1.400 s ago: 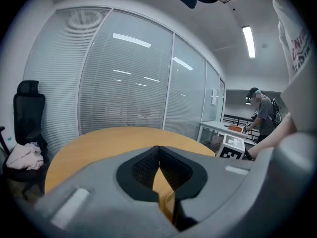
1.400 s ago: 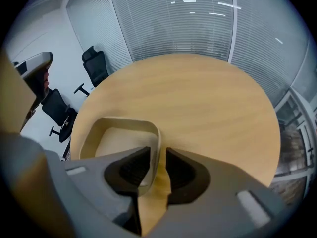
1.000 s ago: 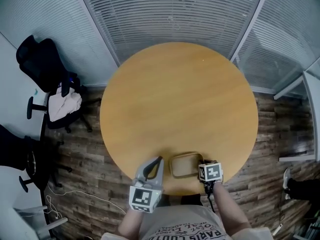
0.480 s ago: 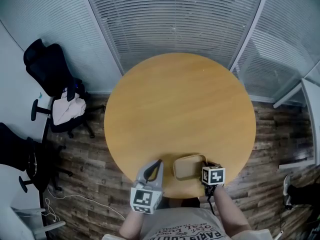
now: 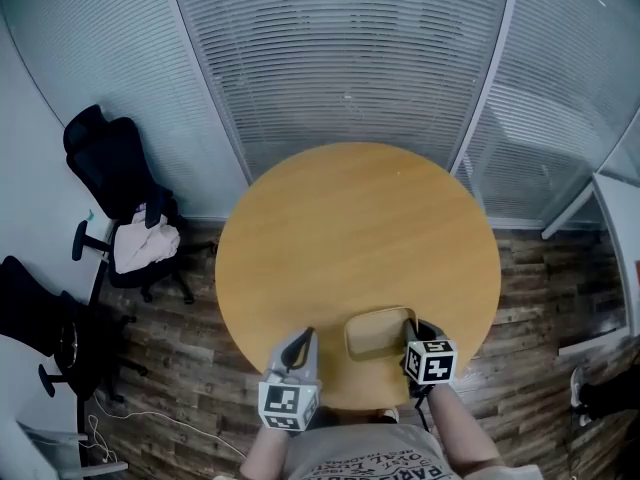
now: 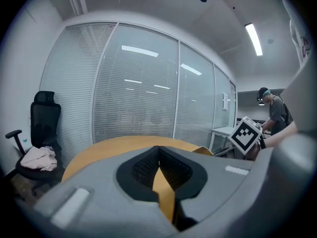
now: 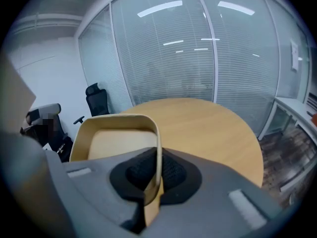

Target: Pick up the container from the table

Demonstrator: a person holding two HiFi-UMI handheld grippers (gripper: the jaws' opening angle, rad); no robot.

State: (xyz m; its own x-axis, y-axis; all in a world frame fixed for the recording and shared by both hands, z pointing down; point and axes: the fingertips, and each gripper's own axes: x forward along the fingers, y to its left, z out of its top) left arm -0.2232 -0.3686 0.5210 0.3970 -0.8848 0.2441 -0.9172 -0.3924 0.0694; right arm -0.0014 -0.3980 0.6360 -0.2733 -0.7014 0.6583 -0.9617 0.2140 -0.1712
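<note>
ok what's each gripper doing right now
left gripper: closed, nothing in it
right gripper: closed on the wall of the container

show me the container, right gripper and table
container [image 7: 116, 143]: right gripper view, inner floor
right gripper [image 7: 158, 152]: right gripper view, between its fingertips
round table [image 5: 350, 228]: head view, bare top

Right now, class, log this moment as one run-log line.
right gripper: jaws shut on container wall | left gripper: jaws shut, empty | container: at near edge of table
</note>
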